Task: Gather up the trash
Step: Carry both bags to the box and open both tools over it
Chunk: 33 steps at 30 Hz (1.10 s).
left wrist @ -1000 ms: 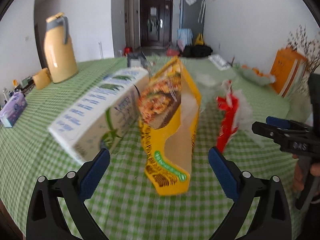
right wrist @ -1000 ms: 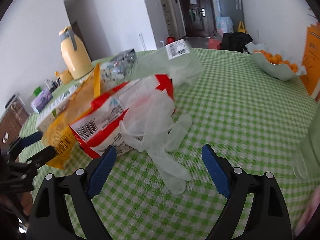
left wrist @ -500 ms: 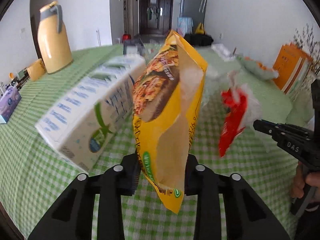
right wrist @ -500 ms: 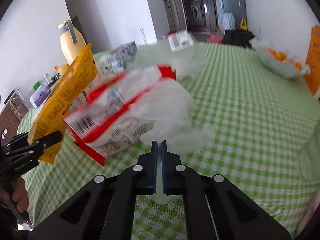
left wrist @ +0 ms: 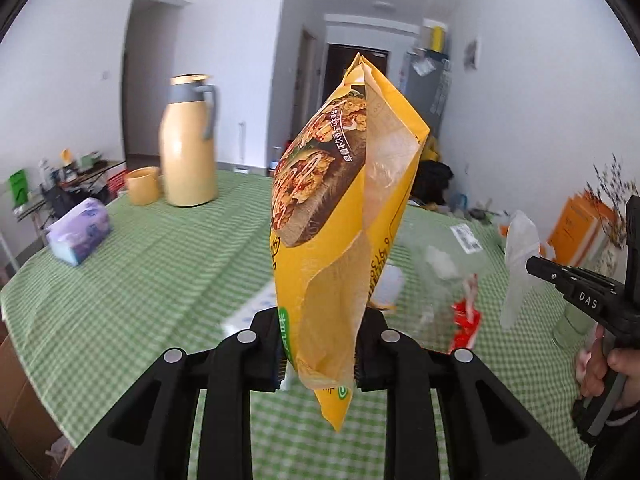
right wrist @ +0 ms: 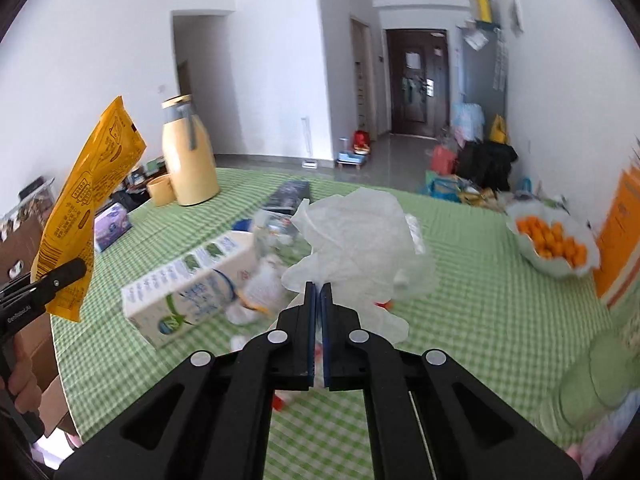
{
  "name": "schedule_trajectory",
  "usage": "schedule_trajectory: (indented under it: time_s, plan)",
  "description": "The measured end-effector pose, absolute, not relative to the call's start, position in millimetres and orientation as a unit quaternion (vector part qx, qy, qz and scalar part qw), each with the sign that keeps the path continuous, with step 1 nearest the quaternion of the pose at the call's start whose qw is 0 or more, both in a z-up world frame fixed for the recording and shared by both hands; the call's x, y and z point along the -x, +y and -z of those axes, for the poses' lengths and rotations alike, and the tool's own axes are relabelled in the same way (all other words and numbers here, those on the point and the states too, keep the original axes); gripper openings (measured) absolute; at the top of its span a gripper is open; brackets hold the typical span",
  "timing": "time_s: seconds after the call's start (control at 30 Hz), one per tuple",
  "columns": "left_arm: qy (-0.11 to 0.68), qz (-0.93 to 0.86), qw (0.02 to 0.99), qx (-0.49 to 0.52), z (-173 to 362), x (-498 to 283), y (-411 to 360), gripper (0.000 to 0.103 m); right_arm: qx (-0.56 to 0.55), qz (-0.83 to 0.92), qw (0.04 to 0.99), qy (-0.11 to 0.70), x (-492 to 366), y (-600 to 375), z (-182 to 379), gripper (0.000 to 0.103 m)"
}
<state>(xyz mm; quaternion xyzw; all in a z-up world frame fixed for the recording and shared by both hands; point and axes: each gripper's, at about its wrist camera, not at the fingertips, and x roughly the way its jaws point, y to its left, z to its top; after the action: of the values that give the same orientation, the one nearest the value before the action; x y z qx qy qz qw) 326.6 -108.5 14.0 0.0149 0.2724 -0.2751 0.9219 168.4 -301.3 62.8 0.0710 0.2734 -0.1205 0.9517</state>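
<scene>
Both grippers are loaded and up off the table. Closest in, the left gripper (left wrist: 318, 356) is clamped on the lower end of the yellow snack bag (left wrist: 340, 208); its jaws have just been closing and the bag sits pinched between them, standing tall and clear of the green checked tablecloth (left wrist: 152, 280). The right gripper (right wrist: 318, 336) is clenched tight on a thin clear plastic glove (right wrist: 360, 248), the film bunched above the pads and drooping past them.

Just beyond, more trash lies on the cloth — a white carton (right wrist: 192, 288) on its side, a red wrapper (left wrist: 464, 316) and clear film (left wrist: 444, 260). Farther back stand the yellow thermos (left wrist: 188, 140), a purple tissue pack (left wrist: 78, 232) and a bowl of oranges (right wrist: 552, 240).

The risks, as I read it: that glove is slippery and held by a sliver, so a quick swing could let it slide out. The bag is gripped at one end only — top-heavy, it could pivot in the pads or spill crumbs if it tips. No bin is in view.
</scene>
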Motion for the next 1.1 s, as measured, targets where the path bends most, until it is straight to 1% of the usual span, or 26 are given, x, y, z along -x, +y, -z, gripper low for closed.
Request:
schedule_trajectory:
  time_s: [0.13, 0.3, 0.53, 0.8, 0.97, 1.1]
  plan:
    - [0.257, 0.230, 0.939, 0.004, -20.7, -330.8, -51.7, 0.021, -0.038, 0.080, 0.958, 0.274, -200.3, -261.5, -73.0, 0.002]
    - [0.258, 0.156, 0.953, 0.022, -18.1, -335.3, 26.0, 0.021, -0.005, 0.015, 0.961, 0.277, -240.2, -196.8, -77.7, 0.002]
    - [0.273, 0.017, 0.959, 0.069, -2.9, -328.1, 162.5, 0.021, 0.045, -0.096, 0.952, 0.288, -289.2, -86.1, -73.0, 0.002]
    - [0.289, -0.125, 0.944, 0.100, 13.5, -285.4, 288.8, 0.021, 0.080, -0.254, 0.911, 0.317, -328.5, 64.5, -43.9, 0.002]
    - [0.300, -0.175, 0.931, 0.114, 25.0, -258.1, 336.1, 0.021, 0.115, -0.342, 0.867, 0.344, -331.6, 158.1, -18.8, 0.002]
    - [0.313, -0.200, 0.921, 0.121, 36.4, -241.4, 368.0, 0.021, 0.144, -0.382, 0.838, 0.361, -333.9, 208.0, 0.4, 0.002]
